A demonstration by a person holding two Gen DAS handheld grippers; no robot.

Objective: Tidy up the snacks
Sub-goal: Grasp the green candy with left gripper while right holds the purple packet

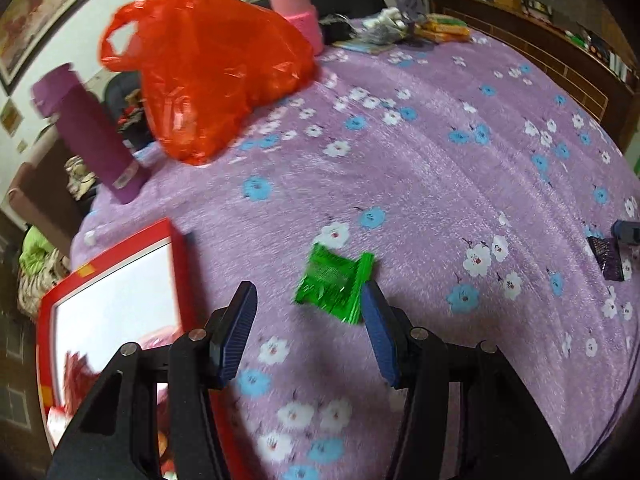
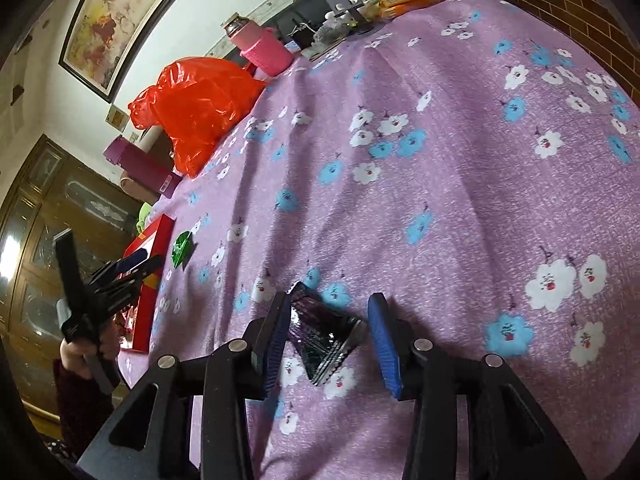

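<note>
Snacks here are two small foil sachets lying flat on the purple flowered cloth (image 1: 420,168). The green packet (image 1: 334,286) lies just ahead of the left gripper (image 1: 308,308), near its right fingertip and a little off the centre line; the red box (image 1: 176,264) with a white inside sits close on the left. The dark purple packet (image 2: 326,334) lies between the fingers of the right gripper (image 2: 330,312), its upper corner close to or touching the left finger. Both tools stand wide open and hold nothing.

Each packet looks very light, thin and crinkly, with a glossy skin that will likely slip under the ribbed pads. The soft cloth underneath probably gives, so fingers can press down around a packet. A grip across the middle of the short width, or on a crimped end seal, seems safest; a hard squeeze may crush whatever is inside.
</note>
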